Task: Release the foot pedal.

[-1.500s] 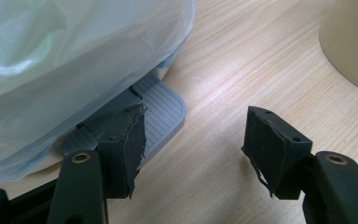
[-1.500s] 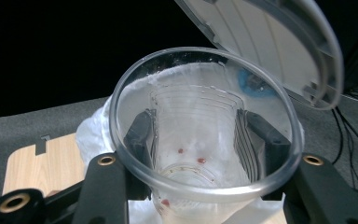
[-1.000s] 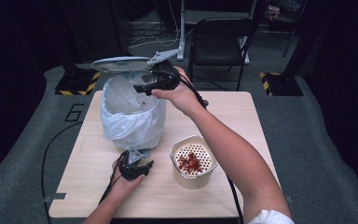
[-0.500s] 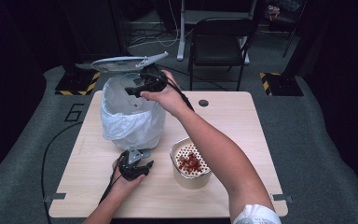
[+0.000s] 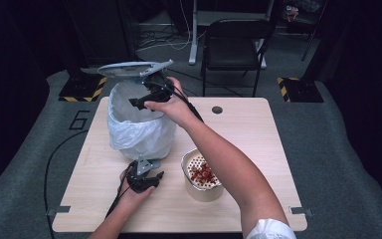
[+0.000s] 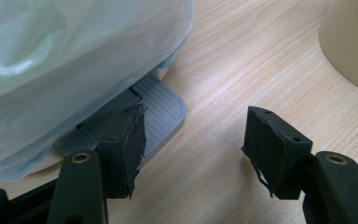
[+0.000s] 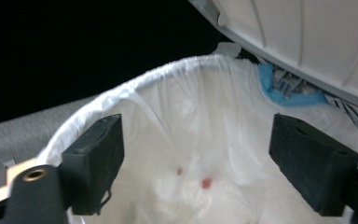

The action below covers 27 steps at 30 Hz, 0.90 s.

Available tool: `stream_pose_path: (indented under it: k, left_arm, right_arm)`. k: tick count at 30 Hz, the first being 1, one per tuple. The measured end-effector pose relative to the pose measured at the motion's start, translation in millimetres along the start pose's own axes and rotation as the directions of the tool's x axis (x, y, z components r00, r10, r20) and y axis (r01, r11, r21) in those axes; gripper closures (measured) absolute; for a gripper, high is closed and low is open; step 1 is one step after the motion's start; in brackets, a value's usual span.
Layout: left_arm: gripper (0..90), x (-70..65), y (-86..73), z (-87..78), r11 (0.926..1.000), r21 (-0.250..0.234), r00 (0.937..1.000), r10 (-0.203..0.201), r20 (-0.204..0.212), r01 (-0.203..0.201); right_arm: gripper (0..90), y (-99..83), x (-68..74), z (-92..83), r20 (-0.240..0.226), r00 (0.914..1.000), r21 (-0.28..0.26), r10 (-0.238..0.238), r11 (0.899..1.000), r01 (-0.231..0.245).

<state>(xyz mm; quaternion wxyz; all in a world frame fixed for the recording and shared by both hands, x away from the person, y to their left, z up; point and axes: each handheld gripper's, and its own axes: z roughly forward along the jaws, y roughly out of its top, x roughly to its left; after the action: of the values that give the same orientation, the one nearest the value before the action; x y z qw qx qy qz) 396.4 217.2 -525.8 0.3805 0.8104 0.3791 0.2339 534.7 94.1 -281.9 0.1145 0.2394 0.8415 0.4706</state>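
A small pedal bin lined with a white plastic bag [image 5: 137,127] stands on the table's left half, its grey lid [image 5: 134,68] raised. My right gripper [image 5: 142,102] hangs open over the bin's mouth with nothing between its jaws. In the right gripper view I look down into the bag [image 7: 200,154], where small red bits [image 7: 206,183] lie at the bottom. My left gripper [image 5: 146,179] is open at the bin's foot, one jaw resting on the grey pedal [image 6: 161,109]. A beige cup [image 5: 202,175] with a perforated insert holds red pieces [image 5: 201,173].
The wooden table [image 5: 258,149] has a dark round hole [image 5: 217,109] near its back edge. A black chair [image 5: 234,42] stands behind the table. A cable [image 5: 54,159] trails off the left side from my left gripper. The beige cup's wall [image 6: 354,42] shows in the left gripper view.
My right gripper has moved left and lower, from beside the lid to over the bin's open mouth. The left gripper has stayed on the pedal.
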Motion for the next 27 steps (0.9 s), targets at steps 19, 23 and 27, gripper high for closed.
stream_pose_path:
  k: [19,23,27]
  left_arm:
    - [38.4,0.4,0.0,0.1,1.0000,0.001,1.0000,0.000,-0.003,0.000]
    - [38.4,0.4,0.0,0.0,1.0000,0.000,1.0000,0.000,-0.003,0.000]
    - [38.4,1.6,-0.1,-0.2,0.9999,-0.004,0.9999,-0.012,0.005,0.012]
  right_arm:
    - [26.5,-9.0,2.1,-21.3,0.036,0.9897,-0.027,-0.138,0.990,0.139]
    - [27.5,-10.2,4.9,-31.3,0.020,0.9907,-0.034,-0.135,0.990,0.135]
    - [30.2,-15.5,9.7,-47.1,-0.012,0.9887,-0.030,-0.149,0.988,0.149]
